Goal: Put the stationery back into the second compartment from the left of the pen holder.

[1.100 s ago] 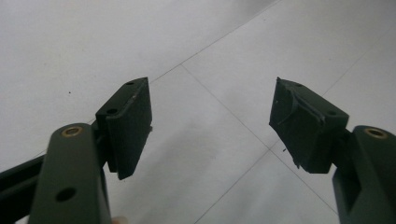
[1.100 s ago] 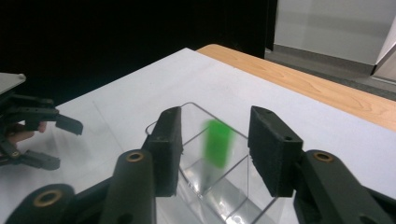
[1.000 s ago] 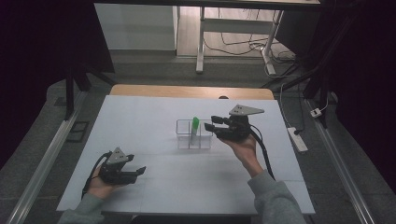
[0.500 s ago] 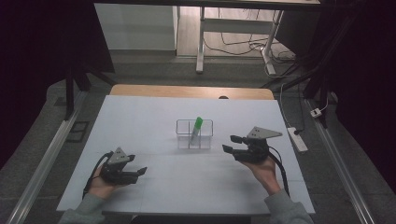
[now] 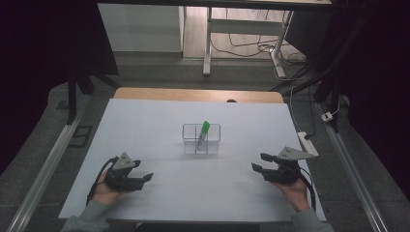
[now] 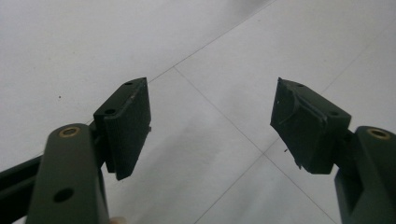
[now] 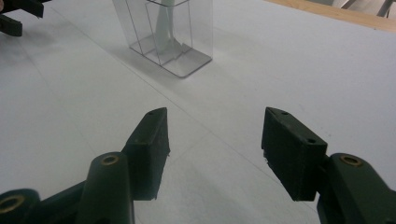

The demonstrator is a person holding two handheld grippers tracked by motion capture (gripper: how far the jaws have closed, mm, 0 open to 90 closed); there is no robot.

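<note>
The green-capped marker [image 5: 203, 133] stands in the clear divided holder [image 5: 201, 139] at the centre of the white table [image 5: 145, 125]. Its long axis is near upright, leaning slightly, cap end uppermost toward 1 o'clock. In the right gripper view the holder [image 7: 166, 32] lies at 11 o'clock.

One second ago the right gripper [image 5: 258, 163] was at the holder's right side; it now rests well apart at 4 o'clock from it, jaws spread and empty. The left gripper [image 5: 144, 177] is unchanged at 8 o'clock, jaws also spread and empty.

A power strip [image 5: 307, 142] lies at the table's right edge. Nothing stands between either gripper and the holder.
</note>
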